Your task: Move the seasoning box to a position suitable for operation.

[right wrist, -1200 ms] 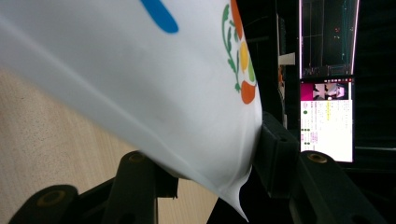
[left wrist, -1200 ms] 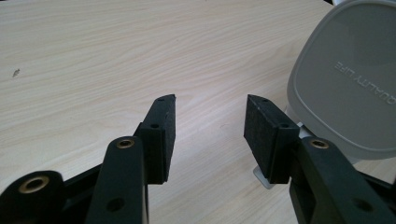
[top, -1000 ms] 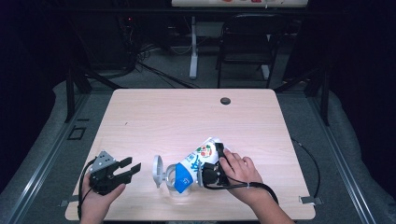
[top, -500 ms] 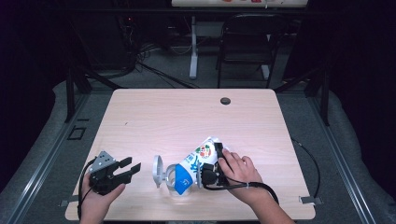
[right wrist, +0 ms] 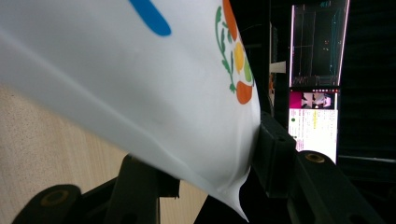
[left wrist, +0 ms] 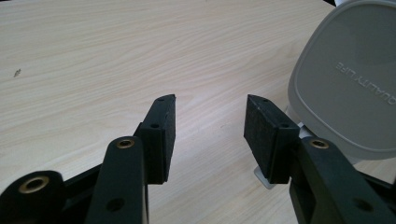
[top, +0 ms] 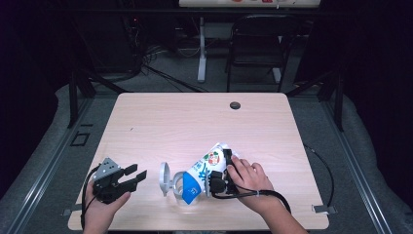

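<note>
pouch (top: 204, 170) lies on the table (top: 195, 122) at the near edge, lid (top: 165, 178) just left of it, left gripper (top: 139, 176) further left, right gripper (top: 225, 168) at the pouch's right.

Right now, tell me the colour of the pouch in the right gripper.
Pouch: white with a blue patch, fruit print; clearest in the high view.

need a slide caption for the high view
Right gripper clamps a white-and-blue pouch lying on the wooden table; left gripper sits open beside a grey lid.
</note>
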